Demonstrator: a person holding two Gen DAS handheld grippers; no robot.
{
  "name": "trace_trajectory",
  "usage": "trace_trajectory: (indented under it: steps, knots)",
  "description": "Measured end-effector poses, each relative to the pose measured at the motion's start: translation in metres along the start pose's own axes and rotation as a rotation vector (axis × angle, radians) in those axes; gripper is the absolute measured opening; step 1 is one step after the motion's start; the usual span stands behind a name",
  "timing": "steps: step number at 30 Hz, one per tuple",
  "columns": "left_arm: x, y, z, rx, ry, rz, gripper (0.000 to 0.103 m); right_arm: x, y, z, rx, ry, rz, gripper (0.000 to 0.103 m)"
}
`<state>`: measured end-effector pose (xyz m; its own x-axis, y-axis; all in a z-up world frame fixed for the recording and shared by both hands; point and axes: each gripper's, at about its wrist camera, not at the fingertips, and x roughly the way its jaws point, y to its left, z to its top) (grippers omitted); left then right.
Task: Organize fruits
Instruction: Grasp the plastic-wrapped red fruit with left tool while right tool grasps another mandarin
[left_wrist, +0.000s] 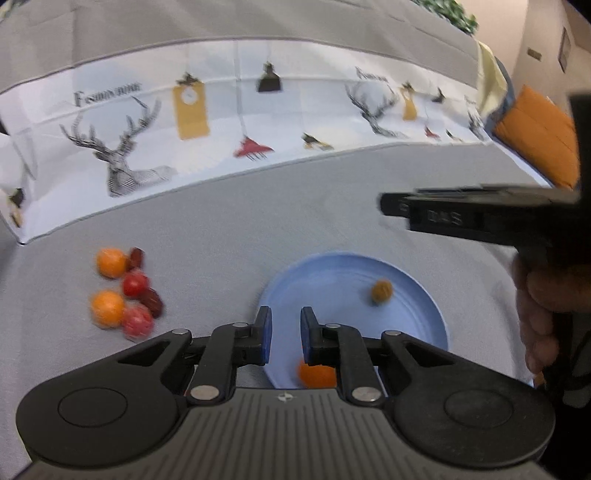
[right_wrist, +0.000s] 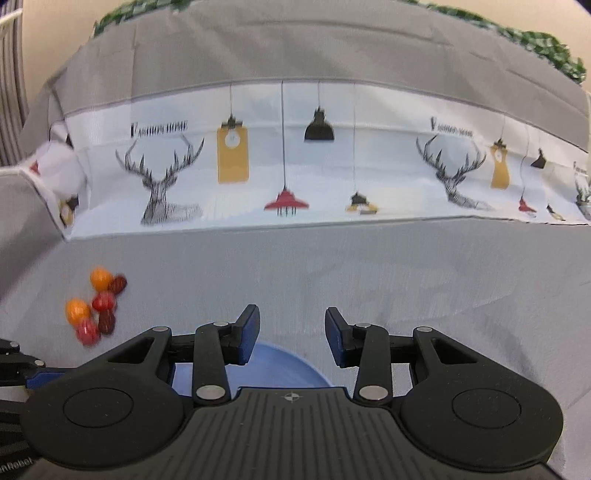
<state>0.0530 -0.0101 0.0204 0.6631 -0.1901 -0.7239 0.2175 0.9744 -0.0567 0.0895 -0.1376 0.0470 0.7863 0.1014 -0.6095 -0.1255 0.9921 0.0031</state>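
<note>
Six small fruits (left_wrist: 123, 293) lay bunched on the grey tablecloth (left_wrist: 295, 206), well to the left of the blue plate (left_wrist: 332, 273): two orange ones, two red ones and two dark, date-like ones, touching or nearly touching each other. Two more already sat on the plate, a brownish one (left_wrist: 381, 291) toward its far side and an orange one (left_wrist: 317, 373) at its near edge, partly hidden under the left gripper (left_wrist: 286, 325). That gripper hung over the plate's near-left part with its jaws drawn close, only a narrow gap between the blue pads and nothing caught in it; the likely reason was that a fruit had been dropped off there, so the plate seemed to be the collecting spot and the pile the remaining work. The right gripper (right_wrist: 291, 325) hovered over the plate's far edge with its jaws partly spread and nothing between them, probably waiting its turn. The left wrist view alone showed what lay on the plate, along with the person's hand (left_wrist: 543, 314) around the right tool's handle at the frame's right edge. The right wrist view showed only a sliver of the plate beneath its fingers, but gave the steadier look at the pile and the printed deer cloth (right_wrist: 166, 181) behind, and caught the tip of the left tool low on its left.
</note>
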Motion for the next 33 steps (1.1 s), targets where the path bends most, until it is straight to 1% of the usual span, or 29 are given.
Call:
trace_trajectory:
  steps: [3, 5, 7, 9, 11, 12, 14, 16, 17, 20, 22, 24, 26, 28, 31, 33]
  knots:
    - [-0.007, 0.024, 0.013, -0.023, -0.013, 0.032, 0.018, -0.001, 0.002, 0.003, 0.03, -0.017, -0.005, 0.041]
    - [-0.009, 0.049, 0.024, -0.07, -0.007, 0.041, 0.018, -0.002, 0.005, 0.004, 0.039, -0.02, 0.011, 0.041]
    - [-0.01, 0.077, 0.029, -0.148, -0.01, 0.056, 0.018, -0.002, 0.009, 0.005, 0.042, -0.024, 0.028, 0.041]
    - [-0.01, 0.106, 0.024, -0.232, -0.017, 0.084, 0.018, -0.001, 0.015, 0.006, 0.037, -0.015, 0.047, 0.041]
    - [-0.006, 0.133, 0.017, -0.344, 0.046, 0.119, 0.018, 0.002, 0.022, 0.006, 0.027, 0.006, 0.078, 0.041]
    - [-0.007, 0.148, 0.014, -0.423, 0.054, 0.138, 0.018, 0.003, 0.027, 0.005, 0.009, 0.015, 0.091, 0.041]
    - [-0.004, 0.168, 0.009, -0.556, 0.077, 0.128, 0.018, 0.004, 0.04, 0.004, -0.038, 0.021, 0.112, 0.04]
    - [0.002, 0.175, 0.005, -0.619, 0.115, 0.117, 0.018, 0.005, 0.052, 0.003, -0.074, 0.022, 0.14, 0.037]
    - [0.004, 0.175, 0.004, -0.634, 0.129, 0.118, 0.018, 0.006, 0.058, 0.003, -0.091, 0.027, 0.16, 0.036]
    - [0.008, 0.174, 0.008, -0.636, 0.128, 0.123, 0.019, 0.008, 0.08, -0.003, -0.163, 0.052, 0.221, 0.023]
    - [0.01, 0.173, 0.01, -0.632, 0.133, 0.124, 0.019, 0.01, 0.094, -0.006, -0.201, 0.067, 0.262, 0.019]
    - [0.014, 0.172, 0.008, -0.63, 0.14, 0.125, 0.02, 0.011, 0.109, -0.01, -0.238, 0.083, 0.309, 0.019]
    - [0.016, 0.172, 0.006, -0.63, 0.142, 0.125, 0.022, 0.015, 0.12, -0.014, -0.26, 0.118, 0.365, 0.019]
    - [0.019, 0.173, 0.007, -0.633, 0.144, 0.122, 0.023, 0.018, 0.135, -0.019, -0.293, 0.143, 0.403, 0.019]
    - [0.023, 0.174, 0.007, -0.643, 0.151, 0.093, 0.024, 0.022, 0.152, -0.025, -0.324, 0.177, 0.453, 0.019]
    - [0.029, 0.171, 0.008, -0.631, 0.174, 0.063, 0.032, 0.025, 0.16, -0.027, -0.34, 0.191, 0.471, 0.02]
